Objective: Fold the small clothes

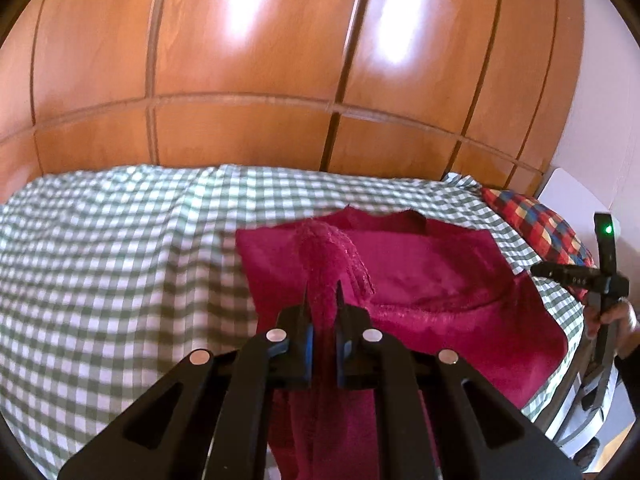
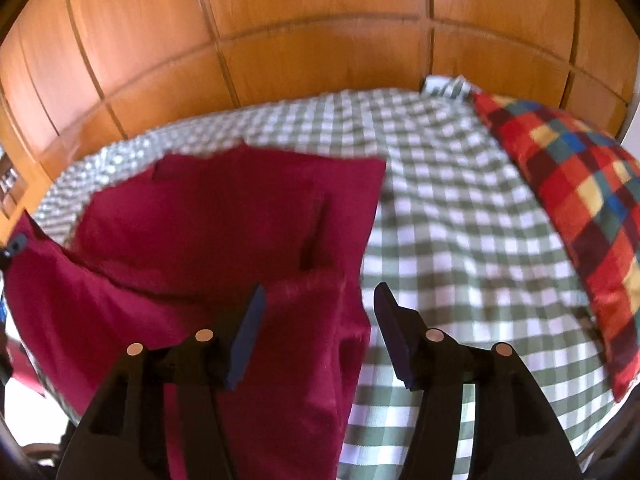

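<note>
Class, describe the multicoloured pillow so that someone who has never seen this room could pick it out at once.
Start at the bed covered with the green-and-white checked sheet, which stands against the wooden wardrobe doors. At the sheet's right-hand end lies the pillow. Its large red, yellow and blue squares set it apart from the plain crimson garment beside it.

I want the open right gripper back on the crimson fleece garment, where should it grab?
Grip the near right edge of the crimson fleece garment, coming from above: that loose fold lies between the right gripper fingers, free of the checked bedsheet.
</note>
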The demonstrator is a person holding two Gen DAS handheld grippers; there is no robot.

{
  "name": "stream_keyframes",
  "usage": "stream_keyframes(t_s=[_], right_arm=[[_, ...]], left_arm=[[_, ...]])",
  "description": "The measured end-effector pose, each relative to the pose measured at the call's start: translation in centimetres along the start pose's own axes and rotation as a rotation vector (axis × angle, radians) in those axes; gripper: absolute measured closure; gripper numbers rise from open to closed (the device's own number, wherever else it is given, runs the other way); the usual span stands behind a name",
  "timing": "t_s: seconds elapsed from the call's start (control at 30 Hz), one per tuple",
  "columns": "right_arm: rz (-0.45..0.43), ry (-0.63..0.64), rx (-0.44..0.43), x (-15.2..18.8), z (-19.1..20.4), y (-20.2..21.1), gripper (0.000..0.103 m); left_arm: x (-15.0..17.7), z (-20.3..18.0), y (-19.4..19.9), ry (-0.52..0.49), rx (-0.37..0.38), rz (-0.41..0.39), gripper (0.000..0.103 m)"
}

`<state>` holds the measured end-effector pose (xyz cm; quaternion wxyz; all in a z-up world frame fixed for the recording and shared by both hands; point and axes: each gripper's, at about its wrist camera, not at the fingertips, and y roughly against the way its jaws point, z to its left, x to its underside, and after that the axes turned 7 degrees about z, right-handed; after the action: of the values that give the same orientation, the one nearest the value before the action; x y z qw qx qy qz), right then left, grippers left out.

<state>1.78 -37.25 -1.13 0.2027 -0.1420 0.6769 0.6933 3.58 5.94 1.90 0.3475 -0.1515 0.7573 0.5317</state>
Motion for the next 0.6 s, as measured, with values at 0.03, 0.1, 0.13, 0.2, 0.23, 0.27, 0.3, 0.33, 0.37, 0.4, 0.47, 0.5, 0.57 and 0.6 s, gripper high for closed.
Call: stream_keyframes(t_s=[0.03,0.1,0.13,0.2,0.23,0.27,0.3,0.33,0.37,0.4,0.47,0.5,0.57,0.6], right_arm=[[0.018,0.013,0.022,0.0,0.1,-0.7,0.069],[0.017,0.035,0.043,0.2,0.6,-0.9,0.089],[0.004,0.047,0.043,0.3,0.8,-0.4,0.096],[-0.048,0.080,0.065,0.5,1.4,1.6,0.096],[-0.075,0.085,0.066,0.5,1.6,2.7,0.096],[-0.106,0.084,0.062,0.4,1.6,3.9,0.096],[-0.131,0.083,0.063,0.1,1.7,4.9,0.096],[-0.159,0.079,0.063,-0.3,1.7,5.8,0.096],[-0.187,0.070,0.057,-0.8,1.6,6.7,0.096],[-0.220,0.053,0.042,-1.6,1.4,7.7,0.096],[-0.263,0.030,0.024,-3.4,1.0,8.6,0.096],[-0.283,0.020,0.024,-4.3,0.8,8.8,0.096],[-0.305,-0.005,0.034,-6.7,0.4,8.3,0.096],[-0.304,-0.026,0.030,-7.8,0.3,7.8,0.096]], left_arm=[[0.2,0.2,0.0,0.014,0.004,0.005,0.097],[0.6,0.3,0.3,0.035,0.009,0.008,0.097],[0.8,0.3,0.5,0.036,0.006,0.006,0.097],[1.0,0.0,1.0,0.029,0.002,-0.002,0.097],[1.0,-0.2,1.5,0.020,0.004,-0.013,0.097],[1.1,-0.4,2.0,0.013,0.006,-0.024,0.097],[1.0,-0.5,2.5,0.008,0.009,-0.034,0.097],[1.0,-0.6,3.0,0.005,0.014,-0.048,0.097],[0.8,-0.8,3.5,0.003,0.018,-0.064,0.097],[0.5,-0.9,4.0,0.005,0.016,-0.087,0.097],[-0.4,-0.8,4.7,0.011,0.015,-0.127,0.097],[-1.0,-0.7,4.9,0.012,0.016,-0.145,0.097],[-2.1,-0.6,5.0,0.006,0.004,-0.172,0.097],[-3.1,-0.4,4.7,0.004,-0.005,-0.184,0.097]])
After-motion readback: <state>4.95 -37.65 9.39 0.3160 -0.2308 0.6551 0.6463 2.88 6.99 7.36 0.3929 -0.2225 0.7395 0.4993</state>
